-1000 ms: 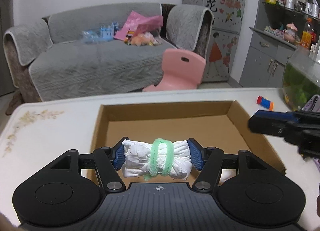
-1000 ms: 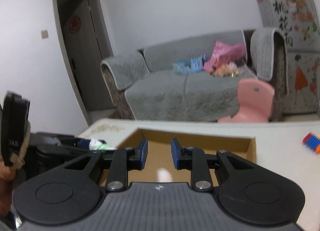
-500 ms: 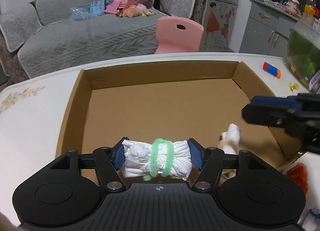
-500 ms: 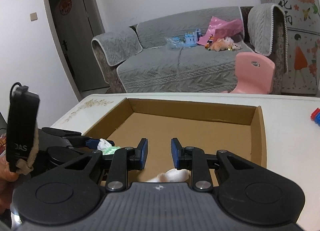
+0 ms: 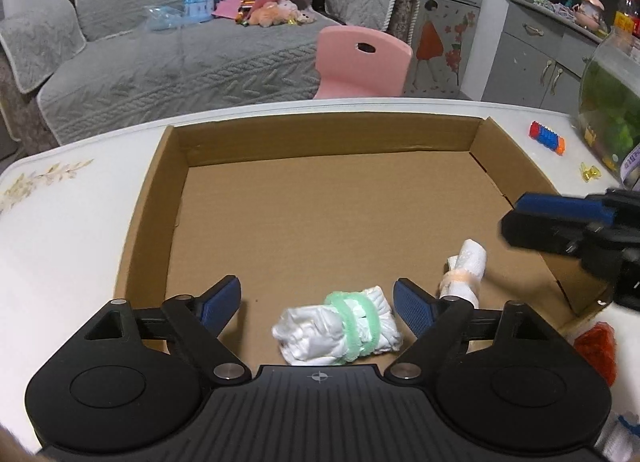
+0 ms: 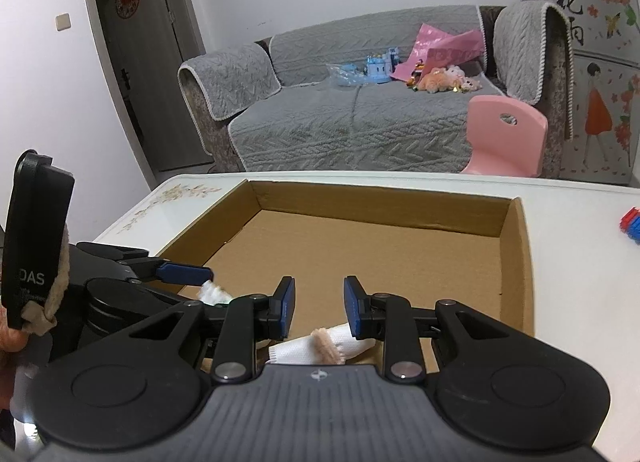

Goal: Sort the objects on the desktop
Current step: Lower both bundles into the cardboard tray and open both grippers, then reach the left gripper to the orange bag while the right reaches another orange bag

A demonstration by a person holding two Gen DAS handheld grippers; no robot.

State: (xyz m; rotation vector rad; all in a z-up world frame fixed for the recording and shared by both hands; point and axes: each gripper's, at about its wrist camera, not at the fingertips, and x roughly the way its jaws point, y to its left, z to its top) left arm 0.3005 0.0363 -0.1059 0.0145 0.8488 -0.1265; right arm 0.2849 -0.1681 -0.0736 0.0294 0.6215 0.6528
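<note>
Left gripper fingers spread wide, gripping nothing. White rolled cloth bundle with a green fuzzy band lies on the floor of the shallow brown cardboard box, near its front edge, between the two fingers and touching neither. Just to its right, a second white cloth roll with a peach fuzzy band lies tilted on the box floor. Right gripper hangs over that roll; fingers parted, empty, roll below and apart from the pads as far as I can tell, since the gripper body hides part of it. Box sits on the white tabletop. Small red-blue-orange toy block on the tabletop, well right of the box.
</note>
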